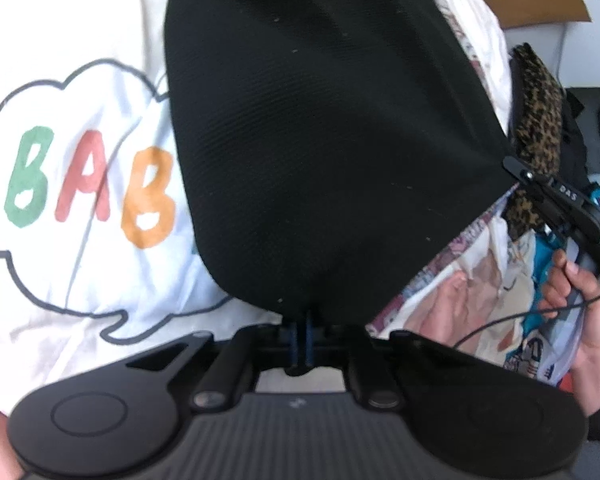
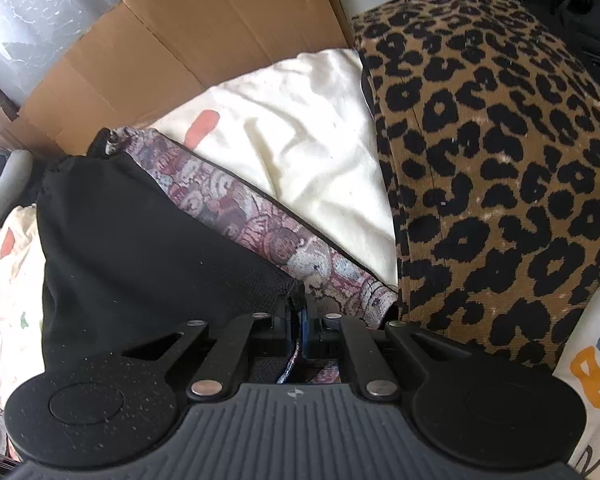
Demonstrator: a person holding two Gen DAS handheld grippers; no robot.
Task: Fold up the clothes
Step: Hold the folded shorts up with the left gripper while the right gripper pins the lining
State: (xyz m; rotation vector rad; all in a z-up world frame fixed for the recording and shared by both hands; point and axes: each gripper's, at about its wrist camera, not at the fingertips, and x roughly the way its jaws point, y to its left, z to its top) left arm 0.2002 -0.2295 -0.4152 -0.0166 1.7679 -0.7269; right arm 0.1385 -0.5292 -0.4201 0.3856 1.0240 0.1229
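A black garment [image 1: 320, 140] hangs spread across the left wrist view. My left gripper [image 1: 305, 320] is shut on its lower edge, the cloth pinched between the blue pads. At that view's right, my right gripper [image 1: 513, 165] pinches another corner of the same cloth, with a person's hand [image 1: 576, 292] on its handle. In the right wrist view the right gripper [image 2: 300, 310] is shut on the edge of the black garment [image 2: 140, 248]. A purple patterned band [image 2: 260, 216] runs along that edge.
A white T-shirt with coloured letters in a cloud outline [image 1: 80, 184] lies under the black cloth. A leopard-print garment [image 2: 500, 160] is piled at the right, beside cream cloth [image 2: 300, 140]. A cardboard box [image 2: 188, 44] stands behind, with a colourful printed fabric [image 1: 460, 300] below.
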